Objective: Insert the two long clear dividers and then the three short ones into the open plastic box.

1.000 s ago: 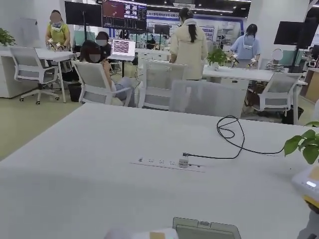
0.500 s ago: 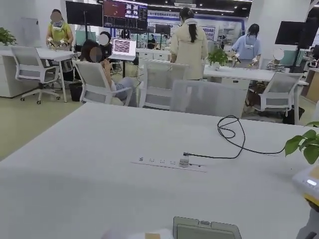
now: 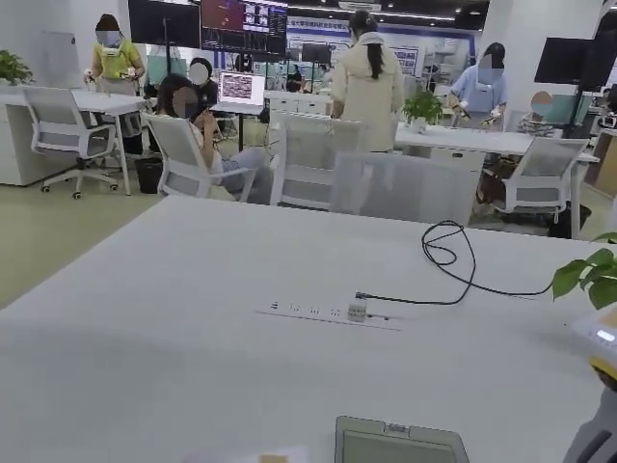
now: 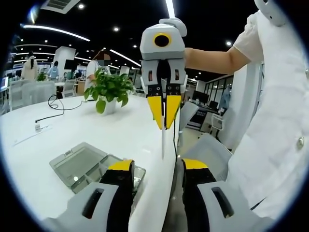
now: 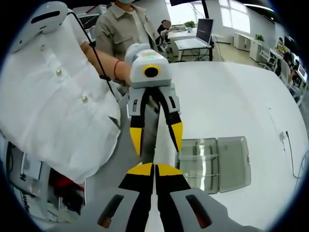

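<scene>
The right claw (image 5: 155, 170) pinches a clear divider (image 5: 163, 147); the left claw (image 4: 157, 166) stands open, facing it; the open plastic box (image 5: 215, 164) lies on the counter (image 5: 231, 96) at the divider's three o'clock.

You're in an open-plan office.
White desks (image 3: 145, 338), swivel chairs (image 3: 181, 147) and wall monitors (image 3: 243, 21) surround you.

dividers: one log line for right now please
right gripper: shut on clear divider | left gripper: open, facing it | plastic box: open, on table

Glossy clear plastic box (image 5: 234, 162) on smooth matt table (image 3: 193, 338).
</scene>
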`<state>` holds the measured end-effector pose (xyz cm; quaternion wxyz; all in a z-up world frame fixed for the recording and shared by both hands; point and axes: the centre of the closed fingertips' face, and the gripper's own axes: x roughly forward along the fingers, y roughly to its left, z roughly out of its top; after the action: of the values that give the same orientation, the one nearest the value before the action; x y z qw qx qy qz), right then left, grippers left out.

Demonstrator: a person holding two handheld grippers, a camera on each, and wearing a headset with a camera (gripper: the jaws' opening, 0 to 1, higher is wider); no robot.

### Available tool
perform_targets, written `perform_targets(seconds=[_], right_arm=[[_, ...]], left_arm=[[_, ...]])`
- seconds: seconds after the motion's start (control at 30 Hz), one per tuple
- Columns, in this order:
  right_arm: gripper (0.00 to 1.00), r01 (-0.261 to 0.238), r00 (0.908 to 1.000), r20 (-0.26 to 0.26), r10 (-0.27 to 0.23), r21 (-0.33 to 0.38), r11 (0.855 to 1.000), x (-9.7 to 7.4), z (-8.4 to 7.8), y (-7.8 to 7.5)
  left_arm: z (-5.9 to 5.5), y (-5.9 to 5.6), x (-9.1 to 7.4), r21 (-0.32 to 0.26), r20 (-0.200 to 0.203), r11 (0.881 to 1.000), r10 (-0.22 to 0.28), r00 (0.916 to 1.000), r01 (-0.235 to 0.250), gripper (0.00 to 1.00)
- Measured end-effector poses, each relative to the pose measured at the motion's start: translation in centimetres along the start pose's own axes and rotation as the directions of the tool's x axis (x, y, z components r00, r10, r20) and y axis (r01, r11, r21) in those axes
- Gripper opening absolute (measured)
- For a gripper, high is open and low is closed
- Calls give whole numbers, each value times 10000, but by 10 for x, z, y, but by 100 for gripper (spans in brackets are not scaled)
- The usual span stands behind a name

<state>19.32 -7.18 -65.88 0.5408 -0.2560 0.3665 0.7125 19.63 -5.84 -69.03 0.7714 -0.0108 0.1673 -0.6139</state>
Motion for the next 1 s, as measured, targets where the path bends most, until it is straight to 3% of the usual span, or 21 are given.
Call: perform_targets(seconds=[0.6,1.0], right_arm=[[3,442,9990,-107,-442,1,9990,1,-2,-14],[3,993,9948,-255,-988,192,9949,6,-12,-39]], left_arm=[[-14,15,-24,-27,-89,9948,1015,9948,-1016,61],[-29,21,-37,-27,-237,9883,1523,9881,-1524,77]])
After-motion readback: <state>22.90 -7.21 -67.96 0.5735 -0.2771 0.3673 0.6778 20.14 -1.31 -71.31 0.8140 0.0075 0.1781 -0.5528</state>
